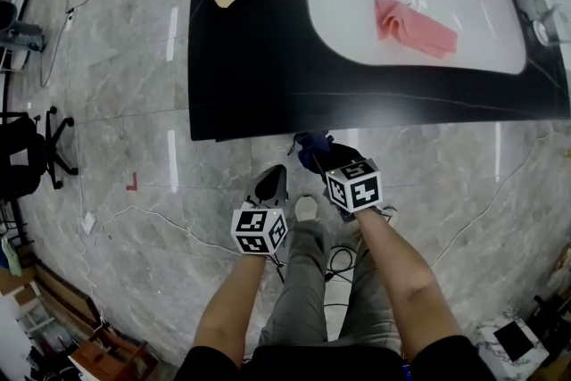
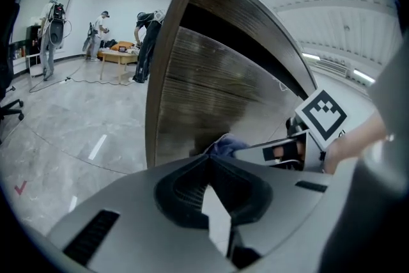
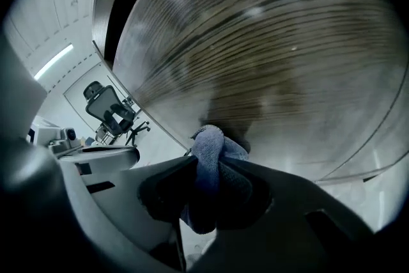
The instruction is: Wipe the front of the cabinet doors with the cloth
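The right gripper point(image 3: 206, 166) pinches the blue cloth point(image 3: 208, 144) at the wood-grain cabinet door point(image 3: 275, 54); in the head view the black countertop point(image 1: 259, 76) hides that door; the left gripper point(image 2: 209, 158) has its jaws pressed together, empty.

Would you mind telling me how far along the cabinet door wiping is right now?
Done: the right gripper is shut on the blue cloth. In hand: the cloth is at the wood-grain cabinet door, though contact is unclear. To do: no wiped streak shows, so the door fronts look largely left to wipe. The left gripper is shut and empty.
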